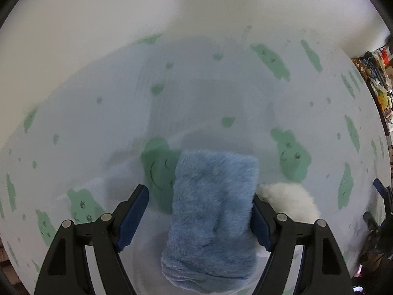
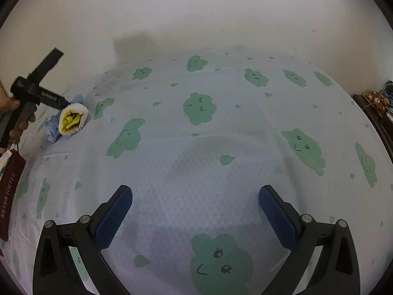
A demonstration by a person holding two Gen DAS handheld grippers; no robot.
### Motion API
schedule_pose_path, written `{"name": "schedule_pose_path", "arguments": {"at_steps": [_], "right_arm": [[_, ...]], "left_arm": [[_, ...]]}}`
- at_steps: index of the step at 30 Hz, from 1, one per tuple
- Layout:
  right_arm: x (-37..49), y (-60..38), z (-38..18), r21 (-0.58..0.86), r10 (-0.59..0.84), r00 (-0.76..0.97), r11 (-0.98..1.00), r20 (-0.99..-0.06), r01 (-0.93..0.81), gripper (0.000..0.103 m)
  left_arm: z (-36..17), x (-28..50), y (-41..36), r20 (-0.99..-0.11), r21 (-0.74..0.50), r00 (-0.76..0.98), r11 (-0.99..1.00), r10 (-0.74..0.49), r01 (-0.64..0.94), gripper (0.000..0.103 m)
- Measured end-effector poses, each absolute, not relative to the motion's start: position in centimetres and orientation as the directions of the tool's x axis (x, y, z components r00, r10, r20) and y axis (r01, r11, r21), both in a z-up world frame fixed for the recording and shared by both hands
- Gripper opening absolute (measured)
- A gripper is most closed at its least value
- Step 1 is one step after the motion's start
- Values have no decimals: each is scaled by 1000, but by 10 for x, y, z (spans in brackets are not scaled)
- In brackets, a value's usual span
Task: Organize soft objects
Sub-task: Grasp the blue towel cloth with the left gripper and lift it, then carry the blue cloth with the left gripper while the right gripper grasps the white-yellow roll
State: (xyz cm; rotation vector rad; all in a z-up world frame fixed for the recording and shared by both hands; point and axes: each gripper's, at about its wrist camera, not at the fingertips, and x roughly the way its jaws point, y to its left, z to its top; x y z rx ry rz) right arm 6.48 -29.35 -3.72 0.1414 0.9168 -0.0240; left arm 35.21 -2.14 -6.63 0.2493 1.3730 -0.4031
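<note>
Blue cloth (image 1: 212, 216), fluffy and folded, fills the lower middle of my left wrist view. It sits between the fingers of my left gripper (image 1: 200, 217). The right pad (image 1: 260, 223) presses against its edge, while the left pad (image 1: 132, 217) stands apart from it with a gap of sheet showing, so the gripper is spread and not clamped on it. A white fuzzy piece (image 1: 289, 201) lies just beside the cloth, at its right, behind the right finger. Everything rests on a bed sheet (image 1: 221, 98) of pale blue with green smiling blobs; that view is blurred.

In my right wrist view, my right gripper (image 2: 195, 217) is released, its fingers wide apart with only the bed sheet (image 2: 221, 167) between them. At the left of the frame I see the left gripper (image 2: 52, 99) in my left hand (image 2: 17, 123), with the blue cloth (image 2: 52, 127) and a white roll showing a yellow inside (image 2: 71, 120) at its tip. A dark red tag (image 2: 9, 191) hangs at the left edge.
</note>
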Motion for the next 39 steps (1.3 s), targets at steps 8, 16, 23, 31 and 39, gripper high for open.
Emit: {"name": "schedule_pose_path", "arguments": {"at_steps": [8,16,23,31,39], "right_arm": [[64,-295,-36,123,45,618,989,-785,83,103],[64,-298,-34,132,44,627,987,-778,94,103],[66,-297,-35,117,29,616,988,-787,104,103],[62,-285,-29,96,56,637,995,-769,28,103],[96,-206,-2,151,289,600,951,-746,-271,103]], "left_arm": [[-52,317,11,-955,-85,246,948,-165,307,29],[-14,218,34,-893,-253,351,959,-281,125,28],[-8,133,37,-858,-329,403,943,-318,44,28],[-7,56,43,-820,-412,451,910,-353,-36,28],[-8,35,46,-810,-420,462,907,-362,-25,28]]}}
